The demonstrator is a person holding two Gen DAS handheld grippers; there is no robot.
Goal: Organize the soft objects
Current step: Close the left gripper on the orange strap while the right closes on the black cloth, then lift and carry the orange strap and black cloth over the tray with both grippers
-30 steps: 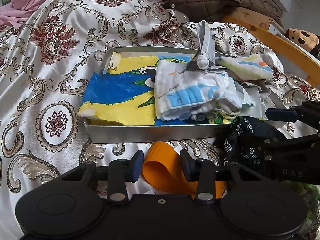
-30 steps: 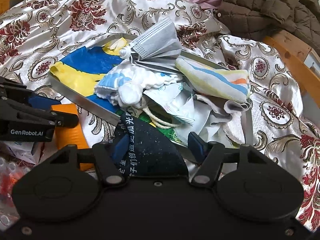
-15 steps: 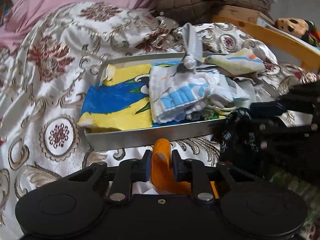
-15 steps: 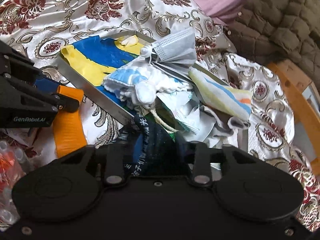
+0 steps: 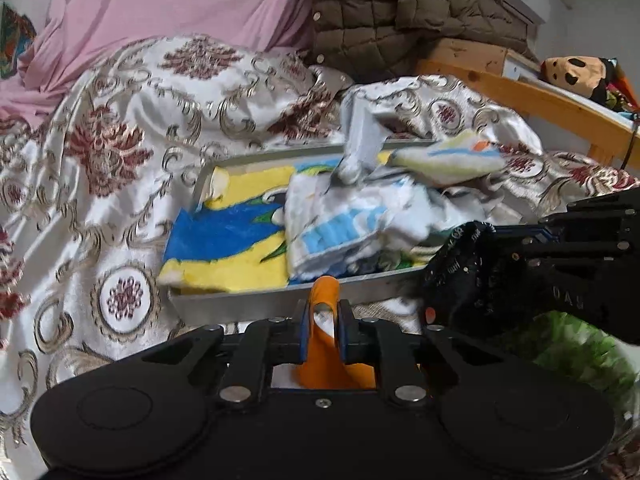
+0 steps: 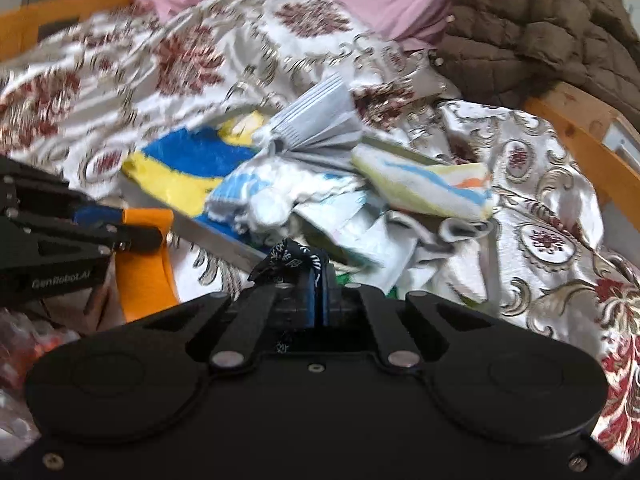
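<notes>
A grey metal tray (image 5: 280, 294) lies on the bed and holds a blue and yellow towel (image 5: 228, 240), a white and blue cloth (image 5: 340, 228), a grey face mask (image 5: 360, 136) and a striped cloth (image 5: 448, 156). My left gripper (image 5: 323, 330) is shut on an orange soft strip (image 5: 326, 292) just in front of the tray. My right gripper (image 6: 318, 296) is shut on a black cloth with white characters (image 6: 294, 258) at the tray's near right corner; this cloth also shows in the left wrist view (image 5: 456, 268).
A floral satin bedspread (image 5: 120, 160) covers the bed. A pink sheet (image 5: 180, 4) and a brown quilted jacket (image 5: 400, 8) lie at the back. A wooden bed rail (image 5: 540, 96) runs along the right, with a plush toy (image 5: 576, 72) behind it.
Both grippers have shut: the left on the orange strip, the right on the black cloth. Both have lifted and tilted up, so more of the bed's back shows.
</notes>
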